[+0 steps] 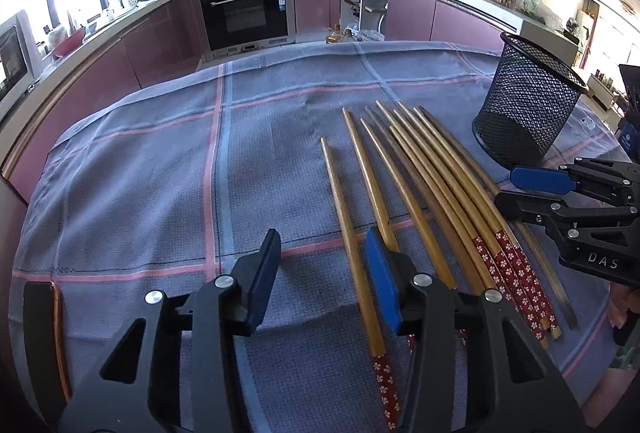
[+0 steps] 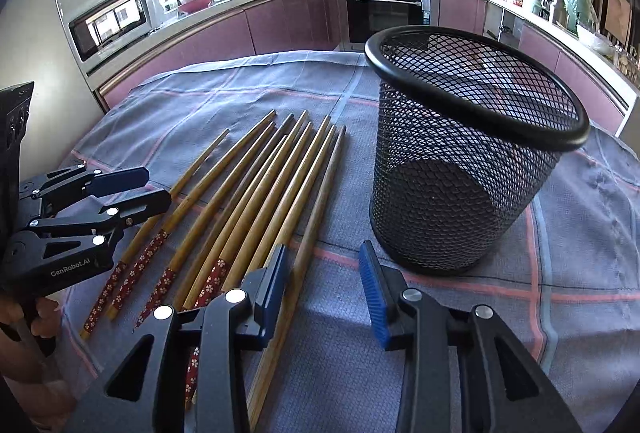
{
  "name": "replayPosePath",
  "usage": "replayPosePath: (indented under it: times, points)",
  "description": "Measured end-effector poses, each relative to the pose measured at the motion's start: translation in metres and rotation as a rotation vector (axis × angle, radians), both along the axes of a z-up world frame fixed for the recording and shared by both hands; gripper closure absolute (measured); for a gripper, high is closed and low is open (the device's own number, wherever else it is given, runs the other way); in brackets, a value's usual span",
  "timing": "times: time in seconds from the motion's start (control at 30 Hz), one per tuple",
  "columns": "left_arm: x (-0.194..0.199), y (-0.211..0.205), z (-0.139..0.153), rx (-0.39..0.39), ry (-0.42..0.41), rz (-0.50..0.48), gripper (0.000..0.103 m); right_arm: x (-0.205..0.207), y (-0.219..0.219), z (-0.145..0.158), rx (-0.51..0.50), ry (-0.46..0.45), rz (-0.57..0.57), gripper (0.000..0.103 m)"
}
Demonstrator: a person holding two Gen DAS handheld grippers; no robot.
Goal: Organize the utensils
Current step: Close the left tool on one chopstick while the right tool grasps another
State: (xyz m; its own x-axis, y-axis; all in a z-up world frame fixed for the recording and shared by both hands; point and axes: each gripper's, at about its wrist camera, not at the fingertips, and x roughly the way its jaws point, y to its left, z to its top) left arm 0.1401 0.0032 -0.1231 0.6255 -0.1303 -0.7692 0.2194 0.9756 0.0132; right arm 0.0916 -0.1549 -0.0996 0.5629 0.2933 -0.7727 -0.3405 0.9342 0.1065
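The chopsticks (image 2: 248, 201) are laid side by side on the clothed counter (image 1: 140, 161), thin ends pointing away, just beside the upright mesh cup (image 2: 460, 153), presumably so they can be lifted and dropped in. The left hand-held gripper (image 1: 320, 273) is held over the leftmost sticks with jaws apart and nothing clamped. The right hand-held gripper (image 2: 324, 285) is likewise parted and empty, between the sticks and the cup. Only the right view shows the cup's inside, which seems empty, though the mesh blurs it.
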Motion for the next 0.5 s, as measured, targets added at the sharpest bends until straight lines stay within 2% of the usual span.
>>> replayPosePath:
  times: [0.1,0.17,0.23,0.33,0.5]
  points:
    - [0.008,-0.003,-0.005,0.002,0.023,-0.008,0.064,0.005,0.008,0.000,-0.017,0.000,-0.002,0.068]
    - [0.013,-0.005,-0.004,0.000,0.026,-0.011,0.070,0.008,0.012,-0.001,-0.023,-0.002,-0.003,0.068]
    - [0.020,-0.008,-0.004,-0.015,0.036,-0.021,0.082,0.010,0.013,-0.001,-0.024,-0.003,-0.007,0.074]
    - [0.023,-0.013,-0.004,-0.034,0.042,-0.026,0.093,0.014,0.007,0.000,0.028,0.020,-0.005,0.091]
    - [0.022,-0.016,-0.004,-0.075,0.044,-0.014,0.096,0.015,-0.001,-0.001,0.097,0.042,-0.007,0.097]
